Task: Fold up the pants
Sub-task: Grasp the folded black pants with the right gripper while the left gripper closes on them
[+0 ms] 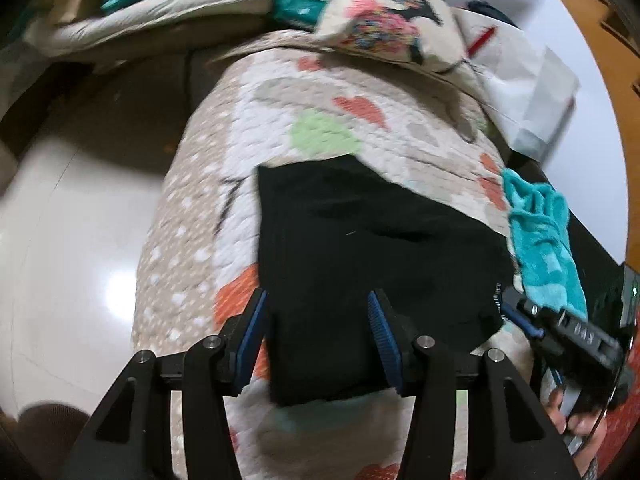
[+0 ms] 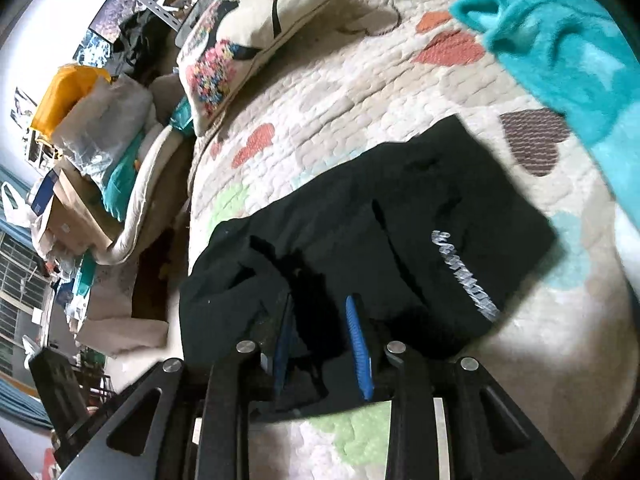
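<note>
Black pants (image 1: 360, 240) lie folded into a compact shape on a quilted bed cover with hearts (image 1: 280, 120). My left gripper (image 1: 318, 308) is open, its blue-padded fingers wide apart just above the near edge of the pants. In the right wrist view the pants (image 2: 400, 216) show white lettering on one side. My right gripper (image 2: 320, 328) is open, its fingers straddling a bunched black fold at the near edge. The right gripper also shows in the left wrist view (image 1: 560, 328) at the right of the pants.
A patterned pillow (image 1: 384, 20) lies at the head of the bed. A teal towel (image 1: 540, 240) lies at the right of the pants, also in the right wrist view (image 2: 560, 48). The bed edge and glossy floor (image 1: 80, 240) are at the left. Clutter and boxes (image 2: 80, 140) stand beside the bed.
</note>
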